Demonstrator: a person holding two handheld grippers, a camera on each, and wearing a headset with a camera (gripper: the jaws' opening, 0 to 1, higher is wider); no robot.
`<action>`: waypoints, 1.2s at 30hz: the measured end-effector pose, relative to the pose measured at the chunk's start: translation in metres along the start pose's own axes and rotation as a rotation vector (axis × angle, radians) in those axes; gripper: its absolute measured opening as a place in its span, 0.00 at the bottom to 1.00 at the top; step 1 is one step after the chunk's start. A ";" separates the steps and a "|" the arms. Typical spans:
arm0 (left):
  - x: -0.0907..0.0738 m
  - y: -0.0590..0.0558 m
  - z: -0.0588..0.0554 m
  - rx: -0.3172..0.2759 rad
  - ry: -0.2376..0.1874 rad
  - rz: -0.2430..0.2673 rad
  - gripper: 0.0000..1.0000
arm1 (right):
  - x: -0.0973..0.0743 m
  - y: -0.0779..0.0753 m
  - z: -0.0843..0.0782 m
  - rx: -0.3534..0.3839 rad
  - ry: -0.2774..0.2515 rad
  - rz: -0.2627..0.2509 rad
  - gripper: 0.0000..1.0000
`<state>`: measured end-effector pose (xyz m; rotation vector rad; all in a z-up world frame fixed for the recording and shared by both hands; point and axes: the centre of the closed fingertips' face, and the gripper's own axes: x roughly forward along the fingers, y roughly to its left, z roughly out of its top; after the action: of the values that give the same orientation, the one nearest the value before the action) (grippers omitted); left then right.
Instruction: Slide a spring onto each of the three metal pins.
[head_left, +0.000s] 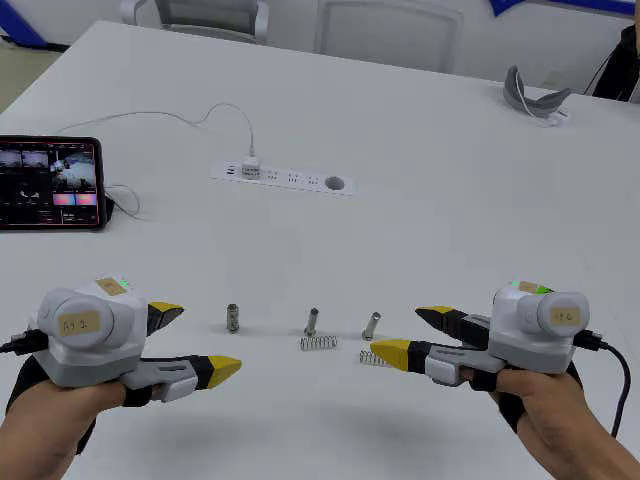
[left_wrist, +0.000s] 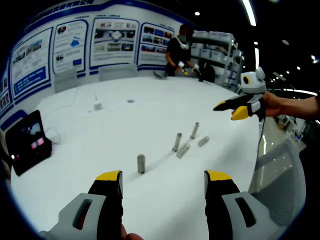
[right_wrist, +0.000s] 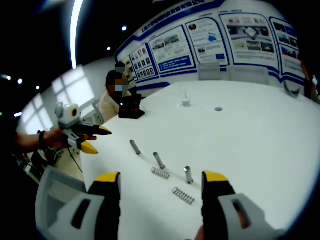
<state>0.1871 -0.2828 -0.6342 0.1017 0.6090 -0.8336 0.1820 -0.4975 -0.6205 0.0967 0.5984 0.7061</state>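
Observation:
Three short metal pins stand in a row on the white table: left pin (head_left: 233, 317), middle pin (head_left: 312, 321), right pin (head_left: 371, 325). The left pin (left_wrist: 141, 163) looks thicker and ribbed, as if a spring sits on it. One loose spring (head_left: 319, 343) lies just in front of the middle pin, another spring (head_left: 375, 358) in front of the right pin. My left gripper (head_left: 195, 340) hovers left of the row, open and empty. To the right of the row my right gripper (head_left: 408, 332) is open, its lower fingertip close to the second spring (right_wrist: 183, 195).
A tablet (head_left: 50, 183) lies at the left edge, and a white power strip (head_left: 285, 178) with a cable lies mid-table. At the far right rests a grey headband (head_left: 535, 100). Chairs stand behind the table. A person (left_wrist: 179, 50) stands at the far end.

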 end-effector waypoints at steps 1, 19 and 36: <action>0.001 -0.001 0.000 0.001 0.001 -0.002 0.67 | -0.001 0.000 0.000 0.002 -0.003 -0.002 0.67; 0.014 -0.015 0.001 0.033 0.019 -0.052 0.68 | -0.020 0.001 -0.032 0.019 0.039 -0.030 0.72; 0.043 -0.065 0.008 0.185 0.076 -0.176 0.68 | -0.034 -0.004 -0.048 0.059 0.044 -0.053 0.76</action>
<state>0.1662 -0.3581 -0.6419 0.2521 0.6174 -1.0605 0.1377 -0.5274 -0.6456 0.1201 0.6615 0.6403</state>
